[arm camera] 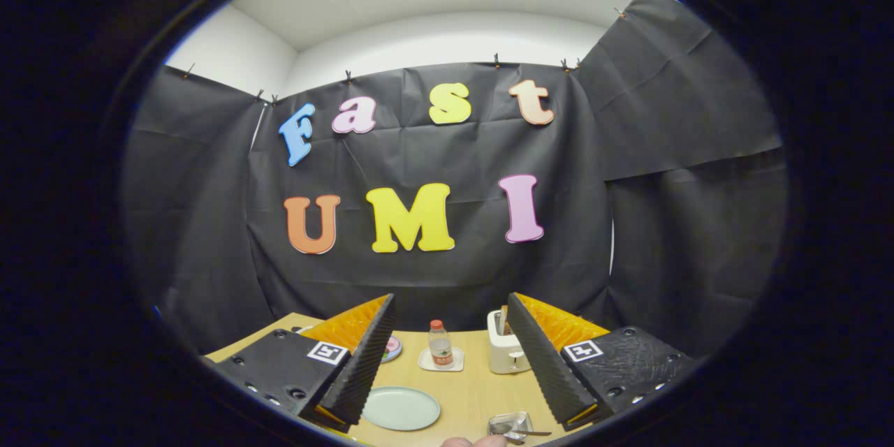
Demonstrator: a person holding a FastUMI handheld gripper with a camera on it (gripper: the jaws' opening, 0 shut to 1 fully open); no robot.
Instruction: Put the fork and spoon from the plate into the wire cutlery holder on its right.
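Observation:
My gripper (450,304) is open and held above the wooden table (475,384), with nothing between its fingers. A pale green round plate (400,408) lies on the table below the left finger (363,363), and its visible surface looks bare. To the plate's right, close to the right finger (545,363), is the wire cutlery holder (510,423). A thin metal utensil handle (534,433) pokes out of it to the right; I cannot tell whether it is the fork or the spoon. A person's fingertips (475,441) show just in front of the holder.
Beyond the fingers a small bottle (440,344) stands on a white coaster (441,362). A white toaster (506,349) is to its right, and a small pink dish (392,347) peeks from behind the left finger. Black cloth walls close off the table's far side.

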